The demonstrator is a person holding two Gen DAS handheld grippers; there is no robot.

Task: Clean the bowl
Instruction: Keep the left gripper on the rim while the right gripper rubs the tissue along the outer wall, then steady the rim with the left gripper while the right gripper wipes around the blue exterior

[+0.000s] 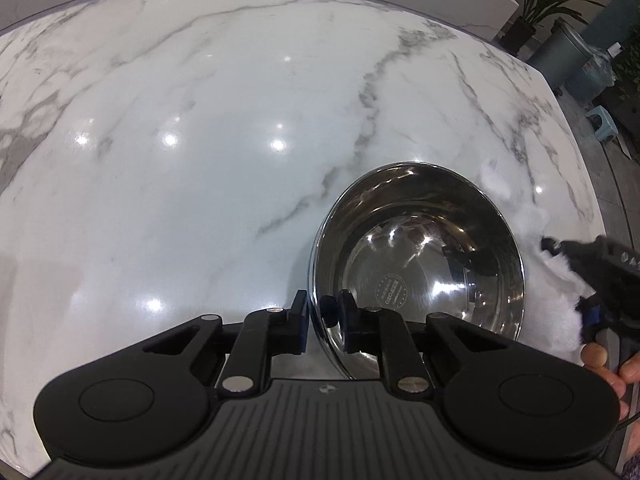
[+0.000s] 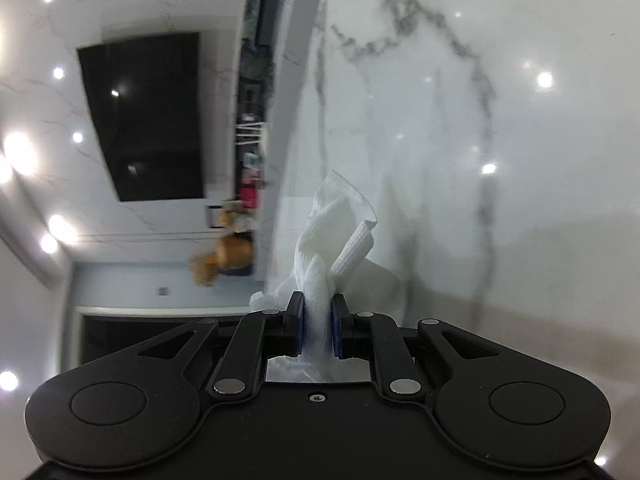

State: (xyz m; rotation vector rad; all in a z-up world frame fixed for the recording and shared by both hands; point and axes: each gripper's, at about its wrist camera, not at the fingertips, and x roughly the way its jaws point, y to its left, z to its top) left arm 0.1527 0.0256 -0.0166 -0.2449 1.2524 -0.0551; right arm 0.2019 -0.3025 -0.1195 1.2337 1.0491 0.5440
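Observation:
A shiny steel bowl (image 1: pixel 420 256) stands tilted on the white marble table (image 1: pixel 200 120). My left gripper (image 1: pixel 322 312) is shut on the bowl's near rim, one finger outside and one inside. My right gripper (image 2: pixel 317 312) is shut on a crumpled white paper towel (image 2: pixel 336 232). In the left wrist view the right gripper (image 1: pixel 568 276) is at the right of the bowl, outside it, with the towel (image 1: pixel 560 276) between its fingers. The right wrist view is rolled sideways and does not show the bowl.
The table's right edge (image 1: pixel 592 184) is close to the bowl. Beyond it are a grey bin (image 1: pixel 568 56), potted plants (image 1: pixel 536 4) and a small stool (image 1: pixel 602 118). A dark screen (image 2: pixel 144 116) hangs on the far wall.

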